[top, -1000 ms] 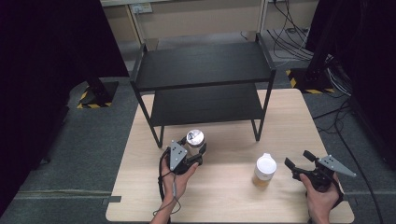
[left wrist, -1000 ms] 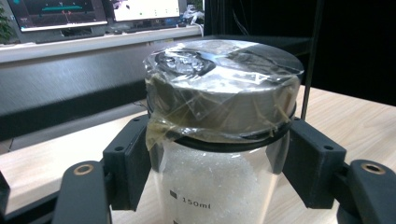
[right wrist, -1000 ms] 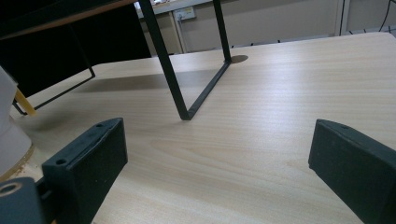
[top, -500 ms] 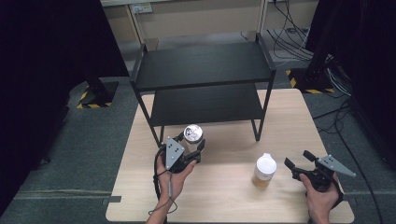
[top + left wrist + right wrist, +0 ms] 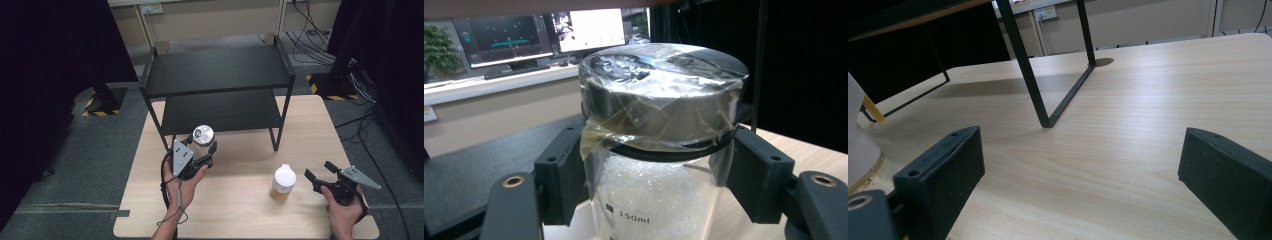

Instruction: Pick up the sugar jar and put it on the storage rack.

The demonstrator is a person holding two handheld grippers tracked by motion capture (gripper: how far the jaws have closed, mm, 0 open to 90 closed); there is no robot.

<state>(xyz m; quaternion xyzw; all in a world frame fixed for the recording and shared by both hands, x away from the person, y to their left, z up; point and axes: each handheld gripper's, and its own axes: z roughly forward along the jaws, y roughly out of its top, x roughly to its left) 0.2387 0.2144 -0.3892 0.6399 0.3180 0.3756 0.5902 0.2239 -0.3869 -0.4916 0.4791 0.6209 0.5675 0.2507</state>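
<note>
Left gripper [image 5: 205,152] pinches taped-lid 150 ml jar [image 5: 659,140], held off the table; shelf [image 5: 215,70] placement pending. Right gripper [image 5: 325,172] spread, idle.

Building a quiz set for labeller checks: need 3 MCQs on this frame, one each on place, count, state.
1. Where does the white-lidded bottle stand?
A. on the rack's top shelf
B. on the table, between the two grippers
C. on the floor

2. How many shelves has the black rack?
A. one
B. two
C. four

3. What is the left gripper doing?
A. clamped on the glass jar
B. open over bare wood
C. lying on the table

Key: 1 B, it stands on the table left of the right gripper. 2 B, an upper and a lower shelf. 3 A, both pads press the glass jar below its taped metal lid.
</note>
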